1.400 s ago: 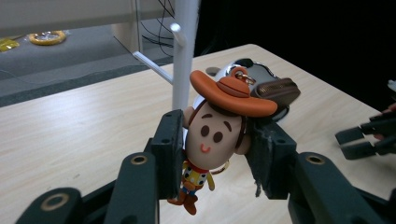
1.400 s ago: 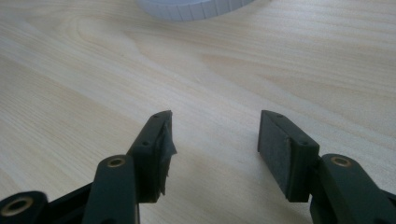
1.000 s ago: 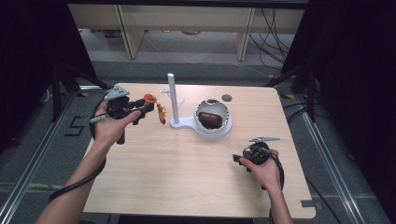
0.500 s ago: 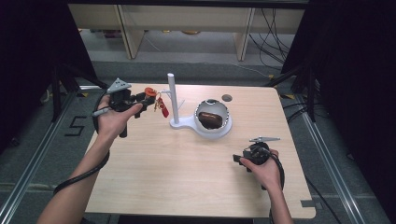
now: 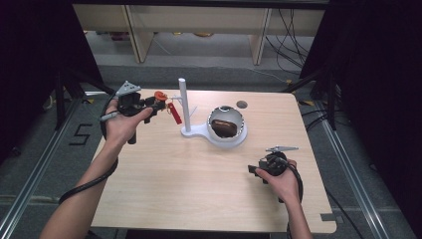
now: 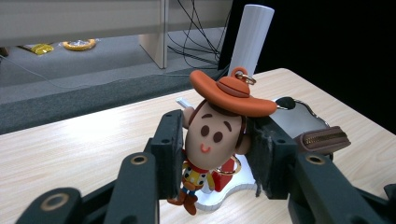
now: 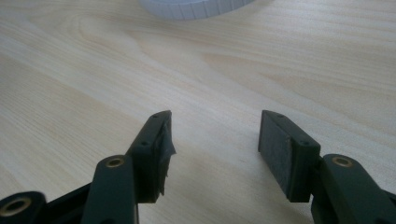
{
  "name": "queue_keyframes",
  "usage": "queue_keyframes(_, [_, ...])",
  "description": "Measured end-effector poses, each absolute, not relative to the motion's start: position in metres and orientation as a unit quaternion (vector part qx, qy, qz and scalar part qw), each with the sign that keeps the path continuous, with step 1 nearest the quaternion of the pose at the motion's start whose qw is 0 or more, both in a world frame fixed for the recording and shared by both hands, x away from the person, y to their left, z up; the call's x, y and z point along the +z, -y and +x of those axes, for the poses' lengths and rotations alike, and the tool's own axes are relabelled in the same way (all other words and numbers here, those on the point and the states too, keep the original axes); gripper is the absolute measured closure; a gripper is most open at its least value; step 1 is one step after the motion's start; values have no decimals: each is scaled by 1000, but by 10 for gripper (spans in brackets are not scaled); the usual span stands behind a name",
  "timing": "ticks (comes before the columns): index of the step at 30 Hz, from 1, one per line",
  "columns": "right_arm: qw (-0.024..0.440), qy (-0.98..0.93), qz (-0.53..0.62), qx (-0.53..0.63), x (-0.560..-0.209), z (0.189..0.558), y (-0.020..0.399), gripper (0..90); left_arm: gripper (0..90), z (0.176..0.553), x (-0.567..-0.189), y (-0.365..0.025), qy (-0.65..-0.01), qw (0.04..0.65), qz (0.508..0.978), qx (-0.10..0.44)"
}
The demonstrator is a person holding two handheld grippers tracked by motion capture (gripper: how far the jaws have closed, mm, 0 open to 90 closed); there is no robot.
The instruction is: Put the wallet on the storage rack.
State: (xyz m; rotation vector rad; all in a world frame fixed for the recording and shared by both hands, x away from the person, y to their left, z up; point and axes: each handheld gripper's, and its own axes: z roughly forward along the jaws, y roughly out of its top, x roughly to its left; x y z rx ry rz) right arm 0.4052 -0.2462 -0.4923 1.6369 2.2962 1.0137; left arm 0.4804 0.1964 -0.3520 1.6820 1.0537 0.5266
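Cowboy keychain held at the stand post

We find the left gripper (image 5: 158,101) fingers clamped on the cowboy keychain (image 6: 215,135) — white post (image 5: 184,103) just beyond; right gripper (image 5: 255,172) fingers apart, resting well away on the tabletop (image 5: 174,184).

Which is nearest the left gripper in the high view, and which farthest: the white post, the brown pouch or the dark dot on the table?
1. White post, just to its right.
2. Brown pouch, in the dish beyond the post.
3. Dark dot, farthest right.

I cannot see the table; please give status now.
Left gripper shut on cowboy keychain, beside white post. Right gripper open, empty, low over table. Nothing between keychain and post.
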Motion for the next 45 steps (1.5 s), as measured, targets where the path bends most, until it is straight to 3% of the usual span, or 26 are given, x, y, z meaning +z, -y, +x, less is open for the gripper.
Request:
queue_keyframes(23, [79, -774, 524, 348, -497, 408, 247, 446, 581, 497, -356, -192, -456, 511, 693, 227])
queue_keyframes(45, [78, -772, 525, 349, -496, 408, 248, 446, 579, 502, -387, -195, -469, 478, 708, 222])
